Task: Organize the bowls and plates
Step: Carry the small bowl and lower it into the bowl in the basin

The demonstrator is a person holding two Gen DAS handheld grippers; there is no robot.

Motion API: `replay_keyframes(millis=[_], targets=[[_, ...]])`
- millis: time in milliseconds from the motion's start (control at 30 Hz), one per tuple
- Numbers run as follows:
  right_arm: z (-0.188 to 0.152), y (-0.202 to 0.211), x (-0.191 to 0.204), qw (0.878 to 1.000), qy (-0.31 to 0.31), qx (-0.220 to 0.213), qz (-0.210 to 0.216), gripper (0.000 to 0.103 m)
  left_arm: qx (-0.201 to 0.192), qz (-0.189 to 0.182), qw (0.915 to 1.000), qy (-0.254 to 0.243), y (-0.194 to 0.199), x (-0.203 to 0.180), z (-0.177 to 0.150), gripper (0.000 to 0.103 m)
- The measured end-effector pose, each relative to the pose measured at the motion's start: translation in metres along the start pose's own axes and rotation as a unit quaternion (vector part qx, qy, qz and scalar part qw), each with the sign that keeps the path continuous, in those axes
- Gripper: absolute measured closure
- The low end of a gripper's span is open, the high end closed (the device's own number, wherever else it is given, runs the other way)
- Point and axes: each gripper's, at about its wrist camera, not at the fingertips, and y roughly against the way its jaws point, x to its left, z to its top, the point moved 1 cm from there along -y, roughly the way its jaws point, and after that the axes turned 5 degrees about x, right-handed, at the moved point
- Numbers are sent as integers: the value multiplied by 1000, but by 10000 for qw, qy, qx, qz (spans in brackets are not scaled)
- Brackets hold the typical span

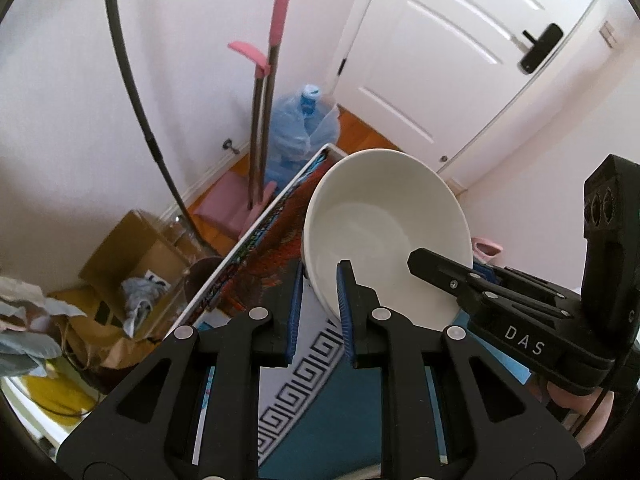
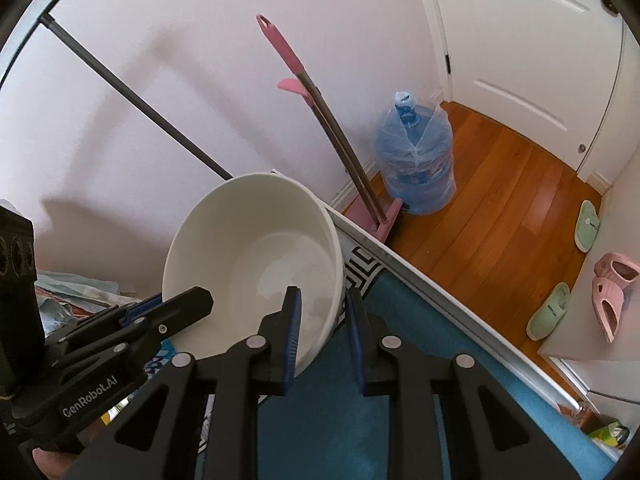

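A large white bowl (image 1: 384, 232) is held tilted above a table with a teal patterned cloth (image 1: 340, 420). My left gripper (image 1: 318, 312) straddles the bowl's left rim, one blue-padded finger inside and one outside, closed on the wall. My right gripper (image 2: 322, 334) grips the bowl (image 2: 256, 256) at its right rim the same way. Each gripper shows in the other's view: the right one (image 1: 480, 292) at the bowl's right, the left one (image 2: 160, 316) at its left. No plates are in view.
The table's white edge (image 2: 420, 276) runs diagonally. Beyond it are a pink mop (image 2: 328, 120), a blue water jug (image 2: 416, 160), a white door (image 1: 460, 60), slippers (image 2: 600, 288) on the wooden floor, and a cardboard box (image 1: 136, 264) at the left.
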Motion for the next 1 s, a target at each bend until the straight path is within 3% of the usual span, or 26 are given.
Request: replay_keyframes(millis=[200,500,800,1000], targets=[[-18,48,10,9993,49,-368,-86,82,-268,-96,9992,-277,45,-25,-16,88],[-83,146,16,9945,-105,-988,-335,82,-576,-402,9944,-787,124,-87,-75,88],[-188,238,7,9854,-479,-1433,-788,82,-542,-873,9853,-1361,174,-158,-169,88],[-270,281,-13,9760,-1038,-1591,-1065,82,-91,-1270,9750,-1822,177,-204,-230,88]])
